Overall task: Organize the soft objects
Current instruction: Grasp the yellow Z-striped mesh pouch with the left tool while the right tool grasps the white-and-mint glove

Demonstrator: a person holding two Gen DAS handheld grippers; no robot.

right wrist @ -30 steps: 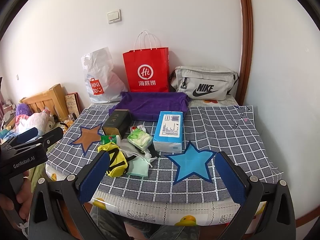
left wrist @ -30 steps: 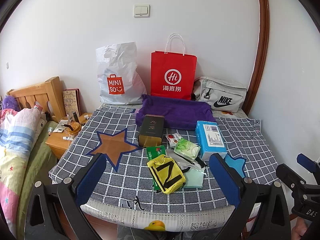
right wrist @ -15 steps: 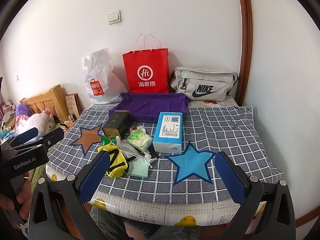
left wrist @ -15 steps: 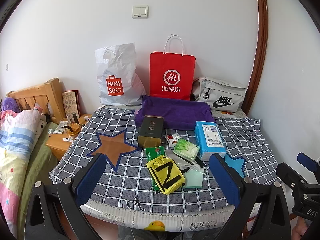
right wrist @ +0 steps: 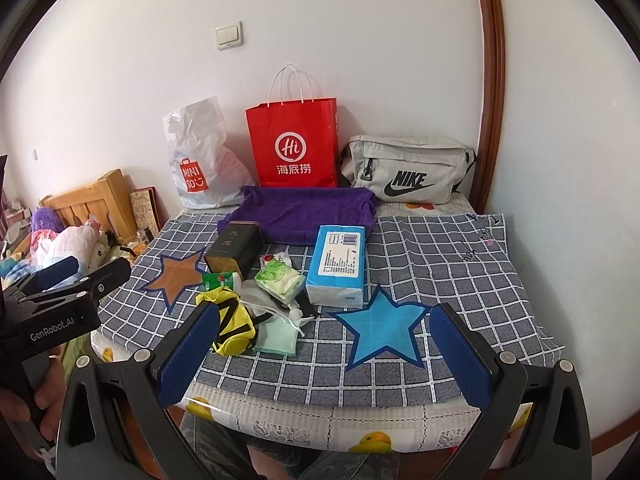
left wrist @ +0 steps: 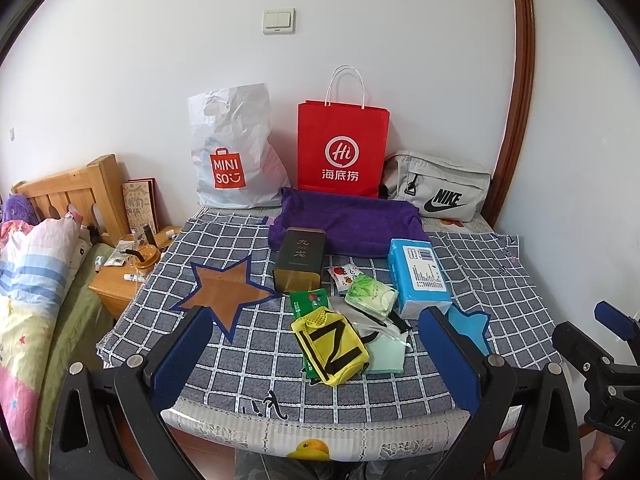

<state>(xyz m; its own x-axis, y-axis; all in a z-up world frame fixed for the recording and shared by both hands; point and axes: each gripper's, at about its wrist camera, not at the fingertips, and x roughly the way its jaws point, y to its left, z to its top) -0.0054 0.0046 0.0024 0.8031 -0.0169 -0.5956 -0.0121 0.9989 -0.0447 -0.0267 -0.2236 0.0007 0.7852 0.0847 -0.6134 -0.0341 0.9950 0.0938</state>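
At centre frame of the left wrist view we see the soft objects in a loose pile on the checked cloth (left wrist: 480, 264): a yellow pouch (left wrist: 330, 346) lowest, overlapping a pale green cloth (left wrist: 386, 356) to its right, with a green tissue pack (left wrist: 370, 294) above them and a blue tissue pack (left wrist: 418, 272) touching the pile's upper right. A dark tin (left wrist: 300, 256) lies just upper left of the pile, its far end touching a purple towel (left wrist: 344, 220). Along the wall at upper centre we find a white bag (left wrist: 232, 152), a red bag (left wrist: 342, 148) and a grey pouch (left wrist: 438, 186), left to right. The left gripper (left wrist: 316, 360) fills the lower frame, fingers spread wide and holding nothing. In the right wrist view, the right gripper (right wrist: 324, 354) is likewise spread and empty, framing a blue star (right wrist: 382, 328) patch; a brown star (right wrist: 176, 276) lies at centre left.
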